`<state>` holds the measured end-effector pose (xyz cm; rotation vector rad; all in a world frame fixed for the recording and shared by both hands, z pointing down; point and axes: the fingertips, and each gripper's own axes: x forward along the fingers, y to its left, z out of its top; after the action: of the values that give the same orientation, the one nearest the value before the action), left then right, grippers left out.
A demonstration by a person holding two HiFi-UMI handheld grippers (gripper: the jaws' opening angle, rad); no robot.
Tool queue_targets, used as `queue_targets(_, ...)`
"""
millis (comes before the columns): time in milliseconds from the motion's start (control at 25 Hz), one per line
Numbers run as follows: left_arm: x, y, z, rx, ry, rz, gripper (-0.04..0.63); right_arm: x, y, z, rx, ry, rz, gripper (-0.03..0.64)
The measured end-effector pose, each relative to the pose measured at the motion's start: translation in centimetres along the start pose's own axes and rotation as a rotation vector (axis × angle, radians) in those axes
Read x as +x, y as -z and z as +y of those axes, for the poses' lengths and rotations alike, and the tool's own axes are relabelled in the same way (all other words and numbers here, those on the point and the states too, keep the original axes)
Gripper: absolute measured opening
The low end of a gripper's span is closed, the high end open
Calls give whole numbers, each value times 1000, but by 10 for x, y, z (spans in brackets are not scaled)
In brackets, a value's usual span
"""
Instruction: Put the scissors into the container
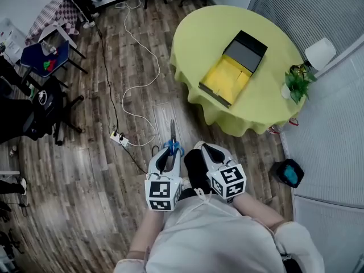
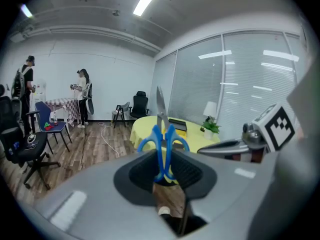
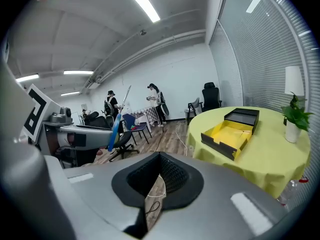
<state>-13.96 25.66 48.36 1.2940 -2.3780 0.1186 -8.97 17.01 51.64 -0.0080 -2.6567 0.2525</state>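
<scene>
Close to the person's body, short of the round table with the yellow-green cloth [image 1: 193, 33], the left gripper [image 1: 170, 153] had its jaws pinched on the blue plastic handles of a pair of steel-bladed scissors [image 1: 173, 136]. The blades pointed forward, away from the person. The left gripper view showed the handle loops [image 2: 162, 139] standing up between the clamped jaws. Just beside it, on the side nearer the table, the right gripper [image 1: 206, 148] had its jaws pressed together. A white cable [image 1: 136, 50] trailed over the wooden floor [image 1: 85, 164] beside the table. On the table lay the open black box container with a yellow inside [image 1: 224, 78]. At the table's far edge stood a small green potted plant [image 1: 297, 84] and a white lamp [image 1: 319, 53].
</scene>
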Motion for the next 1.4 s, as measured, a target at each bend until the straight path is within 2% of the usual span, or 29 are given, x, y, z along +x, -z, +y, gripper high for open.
queue_targets(240,53,-35,20,13,12,3,81,47,-34,-30,-16,-17,9,-2)
queue_targets(440,124,-67,26,48,32,11,81,88,-66,-86,14,1,-15,-1)
queue_targets(720,217,-106,24,99,103,49,82,125,-103,-164,81,71,-44,-2)
queue_targets(960,286,-130,-1,155,174,74,81,135,-121,-231,124,130,-63,-2)
queue_targets(1200,336,-126,-35,215,264,144,81,121,-112,-285,213,242,-82,-1)
queue_targets(1400,363,-122,-56,224,358,200,81,97,-108,-322,291,379,-116,-2)
